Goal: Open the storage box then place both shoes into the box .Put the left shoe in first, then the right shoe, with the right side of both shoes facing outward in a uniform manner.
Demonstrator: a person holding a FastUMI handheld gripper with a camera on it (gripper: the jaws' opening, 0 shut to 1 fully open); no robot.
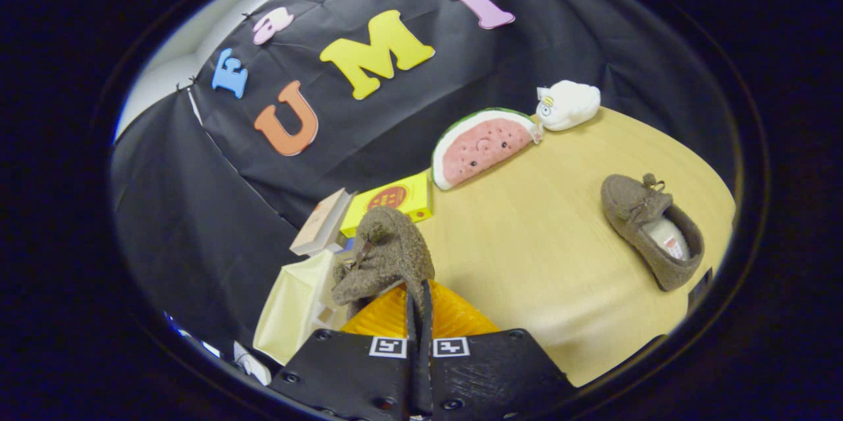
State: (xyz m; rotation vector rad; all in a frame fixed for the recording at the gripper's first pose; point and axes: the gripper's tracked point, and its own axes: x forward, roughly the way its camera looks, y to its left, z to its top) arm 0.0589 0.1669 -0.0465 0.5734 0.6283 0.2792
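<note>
The hand-held gripper (pixel 419 315) has its two fingers pressed close together, pinching the thin rear edge of a brown fuzzy shoe (pixel 385 256) between them, so the shoe stands lifted just ahead of the fingertips with its toe pointing away. Taking this held shoe as the landmark: directly beside it on one side sits the pale storage box (pixel 296 306) (its white inner parts show at the near edge, though how far it is open I cannot tell). Just beyond the held shoe lies a yellow carton (pixel 395 200), with a small tan and white box (pixel 323 223) leaning next to it. Farther beyond, against the black cloth wall, rests a watermelon-slice plush (pixel 484 144), and past that a white plush toy (pixel 568 105). Well apart from the held shoe, across the light wooden bench (pixel 527 263), the second brown shoe (pixel 651 230) lies on its sole with pale stuffing inside its opening.
</note>
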